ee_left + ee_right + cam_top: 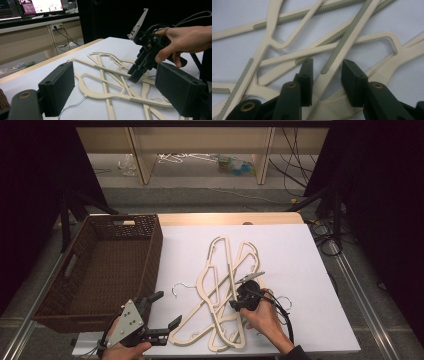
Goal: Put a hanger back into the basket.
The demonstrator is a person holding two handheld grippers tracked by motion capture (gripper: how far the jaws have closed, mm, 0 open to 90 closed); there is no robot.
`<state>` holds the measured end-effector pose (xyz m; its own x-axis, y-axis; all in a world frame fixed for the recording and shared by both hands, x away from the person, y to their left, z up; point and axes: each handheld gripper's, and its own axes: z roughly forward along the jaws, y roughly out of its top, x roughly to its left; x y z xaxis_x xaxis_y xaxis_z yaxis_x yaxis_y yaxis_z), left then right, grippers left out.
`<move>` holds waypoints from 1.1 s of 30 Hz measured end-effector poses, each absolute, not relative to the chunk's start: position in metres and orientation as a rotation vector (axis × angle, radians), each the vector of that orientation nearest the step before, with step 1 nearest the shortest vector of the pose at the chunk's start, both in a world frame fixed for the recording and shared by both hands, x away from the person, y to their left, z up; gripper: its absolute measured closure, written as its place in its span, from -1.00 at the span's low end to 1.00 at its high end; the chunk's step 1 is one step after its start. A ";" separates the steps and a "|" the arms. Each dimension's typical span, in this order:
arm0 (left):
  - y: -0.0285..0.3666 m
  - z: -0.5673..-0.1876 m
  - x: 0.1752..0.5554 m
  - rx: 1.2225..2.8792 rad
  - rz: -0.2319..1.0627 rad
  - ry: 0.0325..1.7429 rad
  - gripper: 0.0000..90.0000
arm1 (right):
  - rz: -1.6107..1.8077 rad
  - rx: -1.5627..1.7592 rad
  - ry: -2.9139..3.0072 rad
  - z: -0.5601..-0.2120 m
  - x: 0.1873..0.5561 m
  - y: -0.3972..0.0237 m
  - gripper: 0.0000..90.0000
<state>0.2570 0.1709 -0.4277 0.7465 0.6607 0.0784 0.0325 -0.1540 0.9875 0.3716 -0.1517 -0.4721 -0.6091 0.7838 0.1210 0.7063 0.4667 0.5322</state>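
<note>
Several cream plastic hangers (216, 270) lie crossed in a pile on the white table top (300, 270). My right gripper (236, 296) points down into the pile at its right side. In the right gripper view its jaws (327, 72) straddle one ribbed hanger arm (342, 45), with a thin gap still showing at the left pad, so it is open. The left gripper view shows it (135, 75) tipped onto the same arm. My left gripper (166, 310) hovers open at the pile's near left, holding nothing; between its wide jaws (118, 90) I see the hangers (105, 85).
A dark wicker basket (152, 252) stands on the left, its inside bare. A hanger's wire hook (179, 287) lies just right of the basket. The table's front edge (310, 351) runs close below both hands. Cables and table legs sit beyond the far edge.
</note>
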 end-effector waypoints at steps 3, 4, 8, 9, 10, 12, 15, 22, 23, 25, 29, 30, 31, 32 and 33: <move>0.171 -0.428 0.257 1.653 0.604 0.562 -0.65 | 0.838 1.296 2.559 -0.473 0.372 -0.151 0.39; 0.171 -0.428 0.257 1.653 0.604 0.562 -0.65 | 0.838 1.292 2.553 -0.474 0.372 -0.150 0.39; 0.170 -0.428 0.257 1.655 0.603 0.560 -0.65 | 0.836 1.291 2.551 -0.473 0.372 -0.150 0.42; 0.170 -0.428 0.257 1.655 0.603 0.560 -0.65 | 0.836 1.299 2.549 -0.473 0.372 -0.150 0.42; 0.170 -0.428 0.257 1.652 0.602 0.565 -0.65 | 0.836 1.300 2.547 -0.473 0.372 -0.150 0.43; 0.171 -0.428 0.257 1.655 0.609 0.559 -0.65 | 0.847 1.315 2.552 -0.473 0.374 -0.151 0.44; 0.170 -0.428 0.257 1.651 0.604 0.562 -0.65 | 0.856 1.331 2.554 -0.473 0.375 -0.153 0.47; 0.171 -0.427 0.257 1.649 0.604 0.560 -0.65 | 0.863 1.330 2.562 -0.469 0.374 -0.156 0.60; 0.171 -0.427 0.257 1.649 0.604 0.559 -0.65 | 0.861 1.329 2.565 -0.468 0.374 -0.156 0.63; 0.171 -0.427 0.257 1.648 0.603 0.559 -0.65 | 0.860 1.318 2.576 -0.467 0.375 -0.157 0.70; 0.171 -0.427 0.257 1.650 0.603 0.558 -0.65 | 0.854 1.291 2.605 -0.463 0.375 -0.159 0.76; 0.171 -0.428 0.257 1.653 0.603 0.560 -0.65 | 0.853 1.269 2.611 -0.462 0.375 -0.160 0.76; 0.171 -0.428 0.257 1.655 0.604 0.560 -0.65 | 0.842 1.259 2.623 -0.460 0.375 -0.161 0.76; 0.170 -0.428 0.257 1.657 0.605 0.560 -0.65 | 0.854 1.246 2.629 -0.458 0.375 -0.162 0.76; 0.170 -0.428 0.258 1.659 0.606 0.559 -0.65 | 0.839 1.233 2.640 -0.456 0.375 -0.163 0.76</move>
